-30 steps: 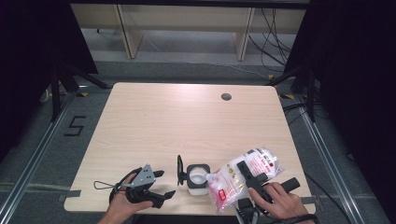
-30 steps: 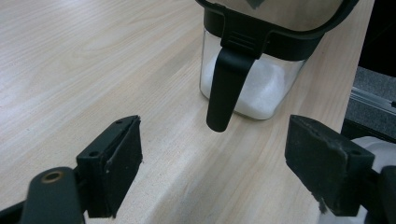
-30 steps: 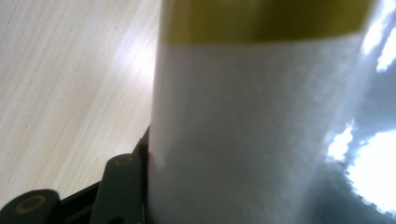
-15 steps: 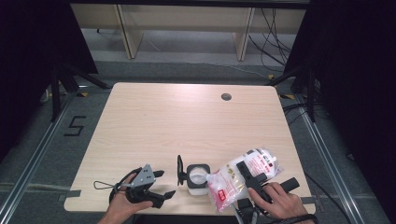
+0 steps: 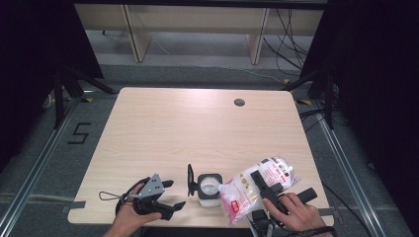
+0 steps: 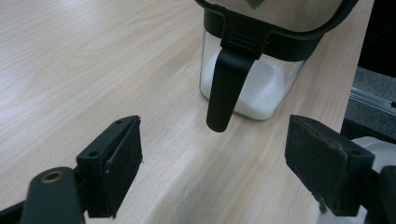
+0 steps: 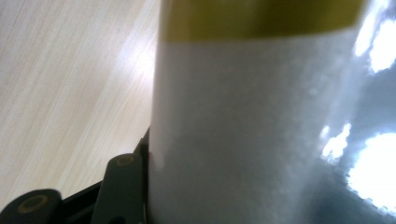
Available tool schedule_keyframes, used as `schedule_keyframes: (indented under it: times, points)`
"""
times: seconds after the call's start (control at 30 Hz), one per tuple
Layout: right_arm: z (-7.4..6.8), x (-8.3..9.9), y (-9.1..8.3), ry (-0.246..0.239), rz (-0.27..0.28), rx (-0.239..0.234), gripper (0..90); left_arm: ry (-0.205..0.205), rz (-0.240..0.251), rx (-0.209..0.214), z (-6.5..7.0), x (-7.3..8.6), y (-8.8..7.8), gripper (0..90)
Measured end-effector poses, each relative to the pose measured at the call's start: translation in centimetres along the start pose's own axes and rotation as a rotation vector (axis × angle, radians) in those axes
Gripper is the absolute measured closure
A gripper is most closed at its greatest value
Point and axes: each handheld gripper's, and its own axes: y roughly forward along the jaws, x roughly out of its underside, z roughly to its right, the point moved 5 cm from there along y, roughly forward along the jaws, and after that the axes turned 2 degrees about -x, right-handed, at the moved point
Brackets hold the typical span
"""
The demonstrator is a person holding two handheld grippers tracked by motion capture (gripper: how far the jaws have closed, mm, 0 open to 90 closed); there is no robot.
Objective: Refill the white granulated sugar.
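Observation:
A small clear jar (image 5: pixel 208 188) with a black rim stands near the table's front edge, its hinged lid (image 5: pixel 190 179) flipped up on its left side. White granules lie in the jar (image 6: pixel 254 95), and a black latch (image 6: pixel 224 88) hangs down its front. My right gripper (image 5: pixel 264 188) is shut on a plastic bag of white granules (image 5: pixel 249 190). The bag is tilted left, its lower corner at the jar's mouth. Close up, the bag (image 7: pixel 261 121) presses against one black finger (image 7: pixel 122 186). My left gripper (image 5: pixel 165 193) (image 6: pixel 219 179) stands open left of the jar, holding nothing.
The pale wooden table (image 5: pixel 197 128) has a round cable hole (image 5: pixel 239 102) at the far right. Its front edge runs just below both hands. A cable loop (image 5: pixel 106 196) trails left from the left gripper. Shelf legs stand on the floor beyond the table.

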Motion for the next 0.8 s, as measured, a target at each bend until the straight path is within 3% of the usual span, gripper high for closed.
schedule_keyframes:
  times: [0.27, 0.4, 0.47, 0.5, 0.63, 0.67, 0.73, 0.8]
  points:
    - [0.10, 0.08, -0.12, 0.006, 0.004, 0.008, 50.7, 0.007, 0.001, 0.001, -0.05, -0.02, 0.00, 18.7]
    - [0.30, 0.13, -0.04, -0.027, 0.022, 0.006, 50.9, 0.003, 0.001, -0.001, -0.06, 0.01, -0.02, 18.7]
    - [-0.06, 0.25, -0.14, 0.013, 0.001, -0.003, 51.0, -0.001, -0.001, -0.002, -0.07, -0.01, -0.01, 18.7]
    - [0.23, 0.14, -0.02, -0.019, 0.013, 0.002, 51.0, -0.003, 0.001, 0.000, -0.04, 0.01, 0.01, 18.7]
    - [-0.10, 0.20, -0.16, 0.036, 0.002, -0.001, 51.2, 0.004, 0.000, 0.000, -0.02, -0.01, 0.00, 18.7]
    - [0.12, 0.11, -0.08, 0.009, 0.013, 0.003, 51.2, 0.004, 0.000, 0.000, -0.02, -0.01, 0.00, 18.7]
    - [0.18, 0.11, -0.11, 0.005, 0.017, 0.000, 51.2, -0.001, -0.002, -0.004, -0.01, 0.03, -0.02, 18.7]
    - [0.01, 0.17, -0.18, 0.032, 0.009, 0.000, 51.3, -0.003, 0.000, -0.001, 0.01, 0.01, 0.00, 18.7]
